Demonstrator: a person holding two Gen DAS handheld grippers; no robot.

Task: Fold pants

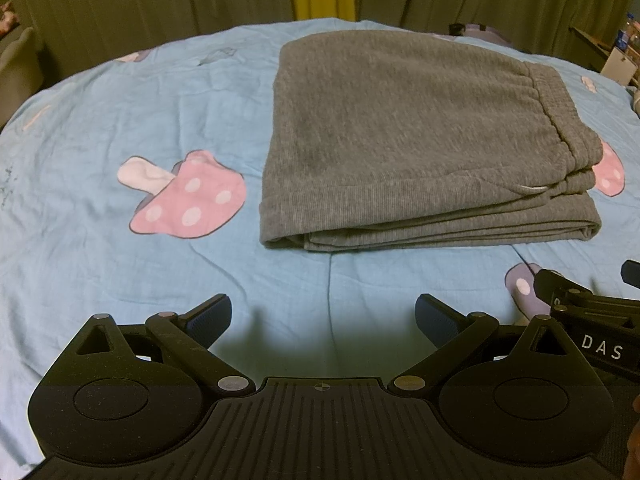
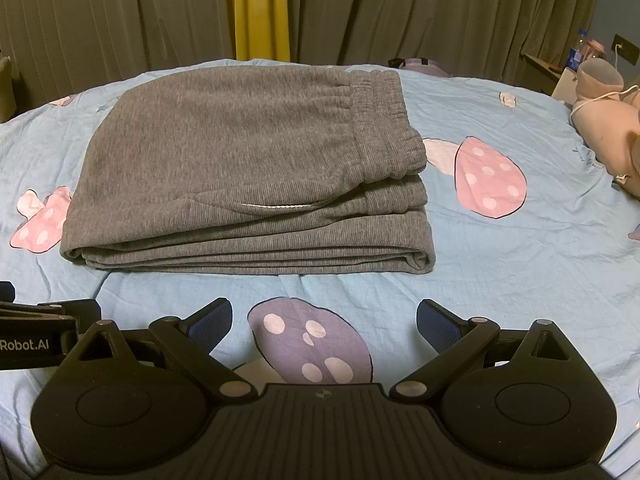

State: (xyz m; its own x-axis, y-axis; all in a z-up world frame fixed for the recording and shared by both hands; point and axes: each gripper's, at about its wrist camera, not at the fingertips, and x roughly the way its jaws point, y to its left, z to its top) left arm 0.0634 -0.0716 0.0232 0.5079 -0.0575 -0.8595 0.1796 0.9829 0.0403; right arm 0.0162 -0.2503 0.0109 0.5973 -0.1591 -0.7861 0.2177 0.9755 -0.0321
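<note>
Grey pants (image 1: pixel 416 136) lie folded into a flat stack on the blue bedsheet (image 1: pixel 120 280), with the elastic waistband on the right. They also show in the right wrist view (image 2: pixel 240 168). My left gripper (image 1: pixel 323 320) is open and empty, held over the sheet in front of the pants' near edge. My right gripper (image 2: pixel 324 322) is open and empty, also in front of the near edge, over a purple mushroom print (image 2: pixel 312 340). The right gripper's body (image 1: pixel 592 320) shows at the right edge of the left wrist view.
The sheet has pink mushroom prints (image 1: pixel 188 196). Grey-green curtains with a yellow strip (image 2: pixel 262 8) hang behind the bed. A pink plush toy (image 2: pixel 608 120) lies at the bed's right edge. A nightstand with bottles (image 2: pixel 576 56) stands at far right.
</note>
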